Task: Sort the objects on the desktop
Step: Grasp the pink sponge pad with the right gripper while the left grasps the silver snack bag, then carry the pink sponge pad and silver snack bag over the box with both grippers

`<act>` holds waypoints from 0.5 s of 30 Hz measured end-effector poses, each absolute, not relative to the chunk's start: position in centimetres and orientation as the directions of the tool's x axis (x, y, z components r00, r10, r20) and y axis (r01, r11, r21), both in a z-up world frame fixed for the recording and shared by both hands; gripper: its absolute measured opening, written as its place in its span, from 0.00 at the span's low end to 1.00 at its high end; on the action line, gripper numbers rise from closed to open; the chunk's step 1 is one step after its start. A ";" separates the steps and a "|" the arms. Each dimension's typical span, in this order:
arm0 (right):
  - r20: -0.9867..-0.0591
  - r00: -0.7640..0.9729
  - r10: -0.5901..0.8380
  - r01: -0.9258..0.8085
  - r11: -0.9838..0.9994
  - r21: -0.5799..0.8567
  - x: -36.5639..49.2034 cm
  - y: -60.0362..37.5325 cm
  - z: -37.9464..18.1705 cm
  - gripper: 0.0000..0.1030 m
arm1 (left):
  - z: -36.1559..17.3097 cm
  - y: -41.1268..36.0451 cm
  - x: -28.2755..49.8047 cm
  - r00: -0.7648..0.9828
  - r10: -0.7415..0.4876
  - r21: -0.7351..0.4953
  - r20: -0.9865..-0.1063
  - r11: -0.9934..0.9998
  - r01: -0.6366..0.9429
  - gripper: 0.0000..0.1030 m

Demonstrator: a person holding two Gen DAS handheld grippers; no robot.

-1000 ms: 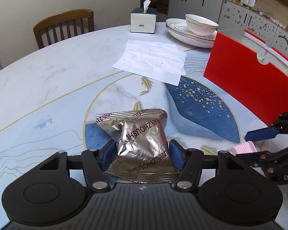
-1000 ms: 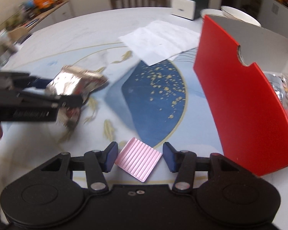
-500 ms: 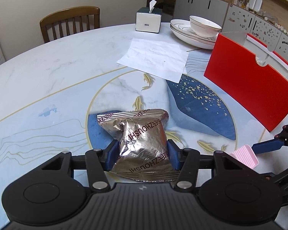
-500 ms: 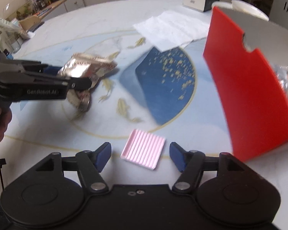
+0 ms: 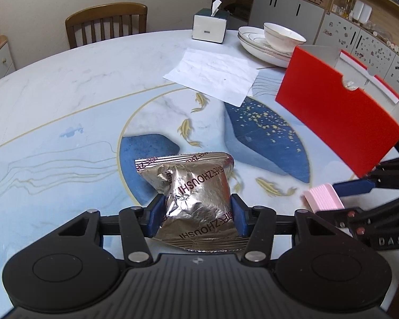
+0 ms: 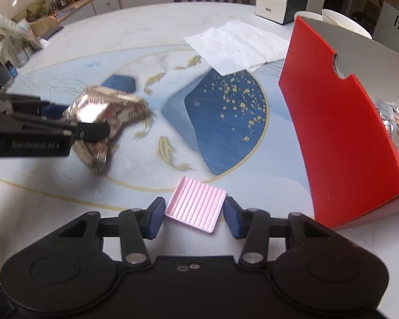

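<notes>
One crinkled silver foil snack packet (image 5: 196,199), long axis running away from the camera, is pinched by the left hand-held gripper (image 5: 195,219). The right hand-held gripper's (image 6: 193,219) jaws are closing around one ribbed pink square block (image 6: 196,207) lying flat on the surface (image 5: 66,101).

Open table (image 5: 53,101) left and centre — red box (image 5: 340,117) walls off the right.
</notes>
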State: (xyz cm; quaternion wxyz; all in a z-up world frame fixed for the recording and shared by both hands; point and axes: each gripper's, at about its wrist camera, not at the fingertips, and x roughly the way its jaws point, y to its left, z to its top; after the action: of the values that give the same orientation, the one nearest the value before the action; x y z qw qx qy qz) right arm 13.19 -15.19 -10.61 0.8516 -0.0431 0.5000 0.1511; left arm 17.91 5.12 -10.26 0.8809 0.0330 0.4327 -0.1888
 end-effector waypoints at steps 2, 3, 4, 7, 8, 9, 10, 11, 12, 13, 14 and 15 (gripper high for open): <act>-0.854 0.466 0.231 -0.315 0.946 0.084 13.2 -15.6 -9.9 0.46 | -9.7 4.9 17.3 0.556 -0.311 -0.121 -0.771 0.929 0.351 0.50; -0.848 0.472 0.241 -0.322 0.943 0.089 13.2 -15.7 -9.5 0.46 | -9.3 4.7 17.0 0.559 -0.314 -0.127 -0.767 0.929 0.347 0.50; -0.842 0.477 0.251 -0.330 0.939 0.093 13.2 -16.0 -9.1 0.46 | -8.9 4.5 16.7 0.563 -0.317 -0.133 -0.763 0.930 0.343 0.50; -0.823 0.491 0.284 -0.350 0.930 0.112 13.3 -16.8 -7.6 0.46 | -7.7 3.9 16.0 0.574 -0.324 -0.151 -0.752 0.932 0.329 0.50; -0.816 0.497 0.295 -0.356 0.927 0.118 13.3 -17.2 -7.0 0.46 | -7.2 3.6 15.8 0.579 -0.326 -0.156 -0.747 0.933 0.325 0.50; -0.809 0.500 0.308 -0.360 0.924 0.129 13.3 -17.6 -6.5 0.46 | -6.8 3.3 15.6 0.584 -0.328 -0.159 -0.742 0.933 0.323 0.50; -0.801 0.505 0.321 -0.365 0.921 0.139 13.3 -18.0 -5.9 0.46 | -6.3 2.9 15.4 0.589 -0.330 -0.162 -0.738 0.933 0.320 0.50; -0.794 0.511 0.331 -0.370 0.918 0.145 13.3 -18.5 -5.3 0.46 | -5.8 2.5 15.2 0.592 -0.333 -0.166 -0.733 0.933 0.319 0.50; -0.786 0.516 0.339 -0.372 0.916 0.151 13.3 -19.0 -4.8 0.46 | -5.3 2.0 15.1 0.596 -0.336 -0.168 -0.729 0.933 0.320 0.50; -0.779 0.520 0.351 -0.375 0.913 0.161 13.4 -19.5 -4.3 0.46 | -4.9 1.5 14.9 0.601 -0.337 -0.169 -0.725 0.932 0.320 0.50; -0.770 0.525 0.362 -0.380 0.910 0.169 13.4 -20.1 -3.7 0.46 | -4.4 1.0 14.8 0.603 -0.341 -0.173 -0.721 0.931 0.320 0.50; -0.762 0.531 0.371 -0.385 0.907 0.173 13.4 -20.6 -3.2 0.46 | -4.0 0.5 14.7 0.606 -0.345 -0.177 -0.717 0.930 0.321 0.50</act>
State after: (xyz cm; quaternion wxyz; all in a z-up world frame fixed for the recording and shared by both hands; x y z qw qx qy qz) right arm 13.44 -20.64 -3.17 0.8749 -0.0083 0.4334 0.2159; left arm 14.66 0.50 -4.04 0.8959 -0.0151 0.4033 -0.1859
